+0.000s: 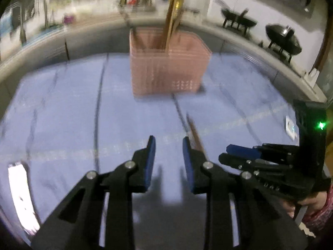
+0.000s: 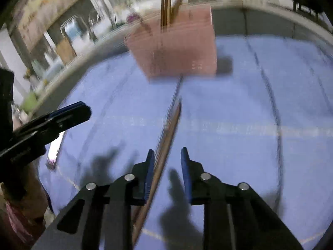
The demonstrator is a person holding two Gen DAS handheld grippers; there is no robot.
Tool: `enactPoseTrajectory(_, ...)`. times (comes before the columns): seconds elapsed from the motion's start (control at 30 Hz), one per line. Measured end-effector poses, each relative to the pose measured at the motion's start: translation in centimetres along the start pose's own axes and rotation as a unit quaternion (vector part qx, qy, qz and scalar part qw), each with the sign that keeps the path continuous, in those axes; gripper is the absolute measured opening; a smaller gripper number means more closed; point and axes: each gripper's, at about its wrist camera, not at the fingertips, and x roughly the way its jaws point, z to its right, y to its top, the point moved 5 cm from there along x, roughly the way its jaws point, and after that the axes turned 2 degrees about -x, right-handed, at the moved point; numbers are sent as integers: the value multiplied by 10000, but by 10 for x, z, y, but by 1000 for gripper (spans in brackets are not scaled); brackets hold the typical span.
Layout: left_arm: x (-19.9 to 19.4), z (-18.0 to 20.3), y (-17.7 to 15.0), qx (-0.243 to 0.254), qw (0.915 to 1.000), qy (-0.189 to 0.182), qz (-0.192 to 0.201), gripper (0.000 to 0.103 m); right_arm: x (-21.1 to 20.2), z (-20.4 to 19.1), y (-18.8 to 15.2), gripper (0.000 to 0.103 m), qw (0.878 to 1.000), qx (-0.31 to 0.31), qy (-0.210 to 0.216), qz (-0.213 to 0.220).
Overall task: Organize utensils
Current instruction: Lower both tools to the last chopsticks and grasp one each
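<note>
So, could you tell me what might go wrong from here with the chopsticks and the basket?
1. The chopsticks lie between the open right tool fingers but close to one finger, so closing could nudge them or catch only one.
2. The pink basket already holds upright utensils; dropping more in may knock them or tip it.
3. The left tool sits close beside; the two could collide.

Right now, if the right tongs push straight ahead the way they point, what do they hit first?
The right tongs stand open over the brown chopsticks, which run forward between the jaws. Straight on, past bare blue cloth, the pink basket looks first in line, though blur leaves depth unclear.
</note>
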Motion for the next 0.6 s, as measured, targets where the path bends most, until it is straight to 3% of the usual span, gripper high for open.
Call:
enactPoseTrajectory(0.07, 9, -1, -20, -88, 9997, -41, -211, 25, 7, -5, -12, 24, 9998, -90, -91, -117)
enactPoseTrajectory(0.23, 10, 5, -44, -89, 9995, -47, -308, 25, 12, -16, -16, 23, 9983, -428, -364, -126)
enactPoseTrajectory(0.33, 9, 6, -44, -105, 9995, -47, -302, 25, 18, -30, -15, 23, 9975, -560, -412, -115)
enactPoseTrajectory(0.43, 10, 10, -41, -97, 9995, -47, -301, 25, 19, -29, -11, 16, 9965, -650, -522, -84)
enactPoseTrajectory(0.6, 19, 21, -43, 12, 9992, -13, -393, 25, 4, 0, -16, 12, 9974, -327, -634, 25)
